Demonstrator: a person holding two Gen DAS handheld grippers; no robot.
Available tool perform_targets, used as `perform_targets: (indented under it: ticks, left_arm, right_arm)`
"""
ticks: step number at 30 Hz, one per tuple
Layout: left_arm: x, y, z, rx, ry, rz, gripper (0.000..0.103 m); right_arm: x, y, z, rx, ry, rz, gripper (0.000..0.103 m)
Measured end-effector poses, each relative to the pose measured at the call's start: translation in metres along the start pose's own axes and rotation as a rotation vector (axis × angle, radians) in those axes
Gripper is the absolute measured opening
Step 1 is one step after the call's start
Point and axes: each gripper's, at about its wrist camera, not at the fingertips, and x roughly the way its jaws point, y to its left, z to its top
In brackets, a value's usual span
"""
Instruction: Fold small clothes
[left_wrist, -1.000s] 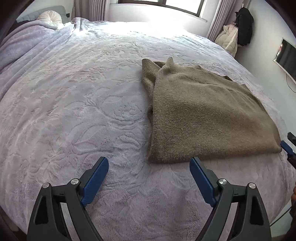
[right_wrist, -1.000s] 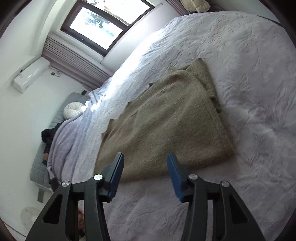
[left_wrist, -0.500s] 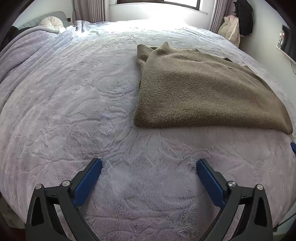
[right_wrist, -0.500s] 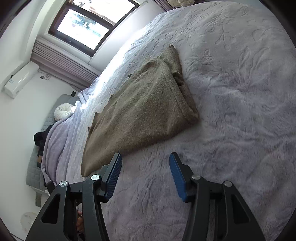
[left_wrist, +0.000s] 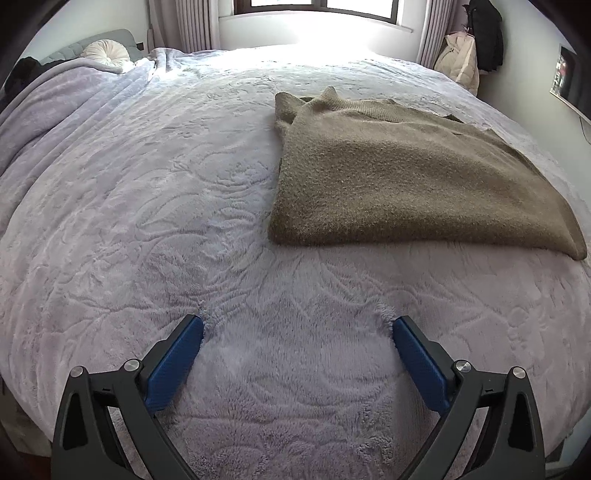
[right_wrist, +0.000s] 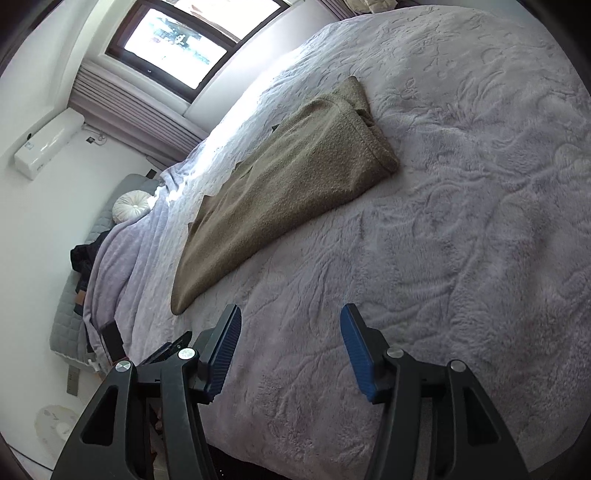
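A folded olive-brown knit sweater (left_wrist: 406, 177) lies flat on the lilac plush bedspread (left_wrist: 147, 206), with its collar end toward the window. My left gripper (left_wrist: 298, 323) is open wide and empty. Its blue fingertips (left_wrist: 184, 343) rest on the fluffy spread, well short of the sweater's near edge. In the right wrist view the sweater (right_wrist: 288, 177) stretches away to the upper left. My right gripper (right_wrist: 291, 310) hovers over bare bedspread (right_wrist: 461, 221) just off the sweater's near corner. Its jaws are opening, with nothing between them.
A round white cushion (left_wrist: 107, 53) and a turned-back blanket (left_wrist: 55, 107) sit at the headboard end. Coats (left_wrist: 469, 55) hang by the window, and a screen (left_wrist: 569, 81) is on the right wall. An air conditioner (right_wrist: 48, 144) hangs high on the wall. The bed's near edge lies just below both grippers.
Both grippers have drawn back from the sweater toward the near edge of the bed. The left jaws spread wider and the right jaws opened a little. The sweater has stayed put.
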Motion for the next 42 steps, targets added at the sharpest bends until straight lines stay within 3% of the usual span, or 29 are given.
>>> perform_targets:
  ticks: [13, 25, 42]
  left_arm:
    - [-0.009, 0.002, -0.003, -0.023, 0.041, -0.023, 0.102]
    - [-0.007, 0.005, -0.003, -0.031, 0.045, -0.043, 0.102]
    - [-0.002, 0.002, 0.012, -0.032, 0.073, -0.072, 0.102]
  right_arm:
    - [0.020, 0.042, -0.017, -0.095, 0.067, -0.027, 0.062]
    - [0.063, 0.074, -0.021, -0.170, 0.148, -0.007, 0.062]
    - [0.081, 0.062, -0.027, -0.143, 0.191, 0.013, 0.061]
